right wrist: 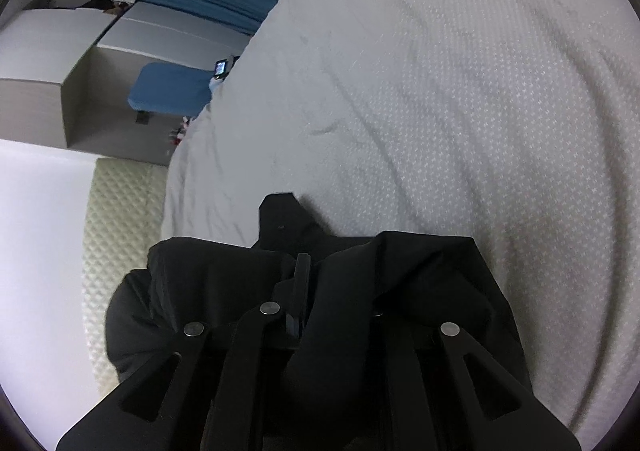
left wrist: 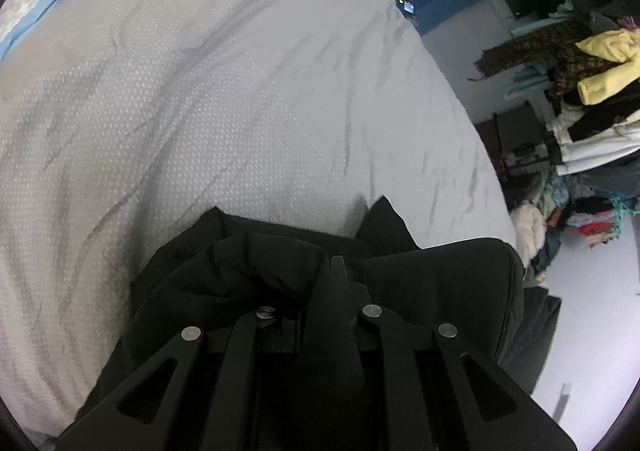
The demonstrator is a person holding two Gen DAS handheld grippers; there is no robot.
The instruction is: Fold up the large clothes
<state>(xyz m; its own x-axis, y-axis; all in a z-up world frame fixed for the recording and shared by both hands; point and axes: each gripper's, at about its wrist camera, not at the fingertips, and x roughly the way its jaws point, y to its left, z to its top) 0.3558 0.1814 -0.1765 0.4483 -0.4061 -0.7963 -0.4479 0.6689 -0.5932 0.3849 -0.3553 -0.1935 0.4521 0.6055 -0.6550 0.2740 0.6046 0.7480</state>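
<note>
You hold a black, thick, soft garment [left wrist: 256,263] bunched at the near edge of the white dotted bedspread [left wrist: 200,91], left gripper [left wrist: 340,271] and right gripper [right wrist: 302,267] both pinched narrow on its cloth. Next, probably lay it flat before folding.

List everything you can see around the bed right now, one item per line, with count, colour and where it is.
black garment: one, black, bunched at the near edge of the bed, pinched by both tools
bed cover: one, pale grey with a small dotted weave, wrinkled, fills most of both views
clothes pile: one heap, yellow, black, white and patterned, beside the bed in the left view
blue curtain: one, blue, along the far wall
cabinet: one, white, under the curtain
small lit screen: one, dark, at the bed's far edge
left tool: one, black, shut on the garment
right tool: one, black, shut on the garment
</note>
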